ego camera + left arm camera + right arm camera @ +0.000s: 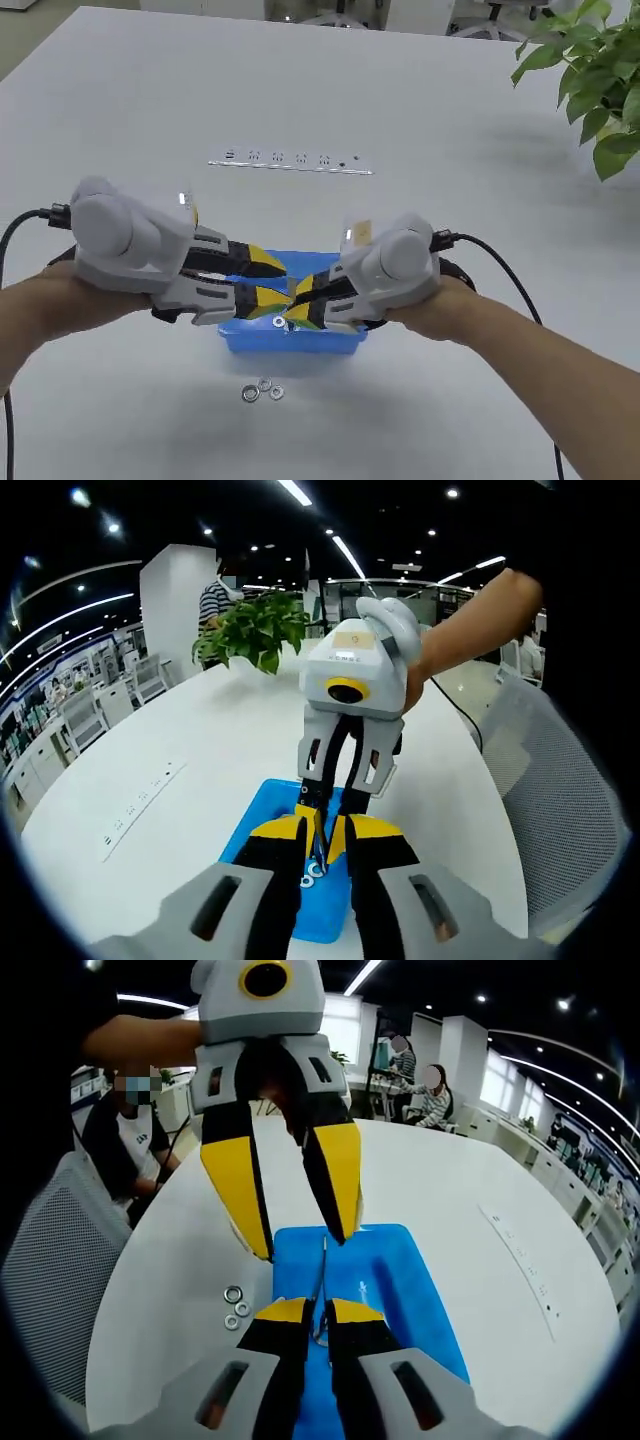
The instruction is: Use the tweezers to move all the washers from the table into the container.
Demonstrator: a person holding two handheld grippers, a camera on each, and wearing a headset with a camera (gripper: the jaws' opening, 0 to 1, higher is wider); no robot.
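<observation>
Three washers [263,390] are seen nearest the person, bunched on the counter [450,150] just in front of the blue container [290,338] and apart from its near wall. Bare counter is left open on both sides of the container and beyond it. Over the container the two claws are brought tip to tip, pointing inward at each other. The left hand [70,300] and right hand [440,305] are held roughly level above the counter. The right claw [318,1312] is pinched on the tweezers [322,1280], whose thin tips are aimed into the container. The left claw [302,1247] is held spread, its yellow fingers on either side of the tweezers' tips. Farther off, a power strip [290,160] lies flat. A plant [590,80] is seen at the far right, and the counter's far edge beyond it.
</observation>
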